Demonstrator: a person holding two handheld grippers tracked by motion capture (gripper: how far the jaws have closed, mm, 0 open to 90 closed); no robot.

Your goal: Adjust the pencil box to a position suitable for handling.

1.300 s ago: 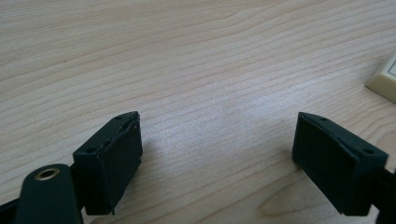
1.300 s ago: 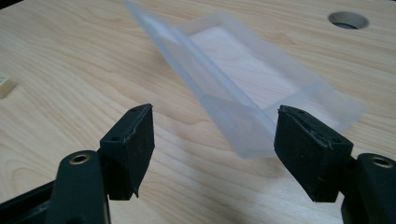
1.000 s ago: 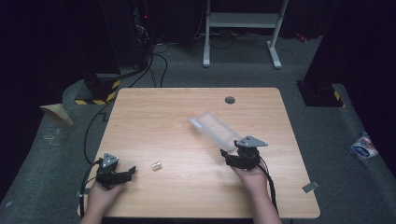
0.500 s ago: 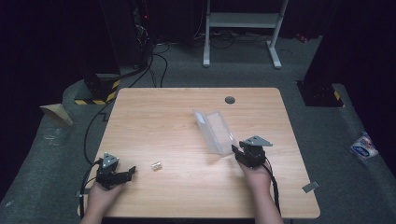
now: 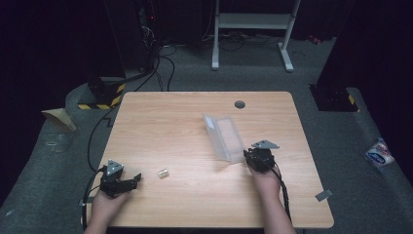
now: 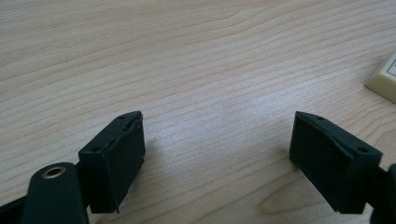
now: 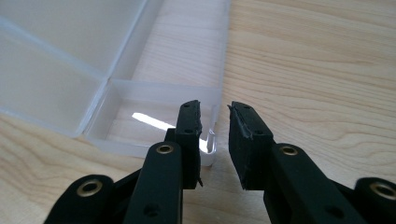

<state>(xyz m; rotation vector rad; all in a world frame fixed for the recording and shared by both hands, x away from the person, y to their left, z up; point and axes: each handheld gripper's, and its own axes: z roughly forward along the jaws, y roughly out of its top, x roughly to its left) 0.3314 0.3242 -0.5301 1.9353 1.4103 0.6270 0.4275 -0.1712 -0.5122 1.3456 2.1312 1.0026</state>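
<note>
A clear plastic box (image 5: 223, 136) lies open on the wooden table (image 5: 165, 122), its long side running away from me. My right gripper (image 5: 247, 156) is at the box's near right corner. In the right gripper view the box (image 7: 159, 84) has its corner wall between the jaws of the right gripper (image 7: 215, 112), one jaw inside and one outside; the jaws have just been closing onto that wall. My left gripper (image 5: 132, 181) rests near the table's front left, and the left gripper (image 6: 217, 135) is open over bare wood. A small cream block (image 5: 162, 173) (image 6: 384, 79) lies just to its right.
A grey grommet (image 5: 239, 104) sits near the table's far edge. On the floor behind are cables, a white stand (image 5: 251, 29) and a yellow-black striped block (image 5: 103, 97). A white packet (image 5: 379, 153) lies on the floor to the right.
The clear box has swung from lying crosswise and raised to lying lengthwise on the table. My right gripper sank a little to the right with it. The left gripper kept still.
</note>
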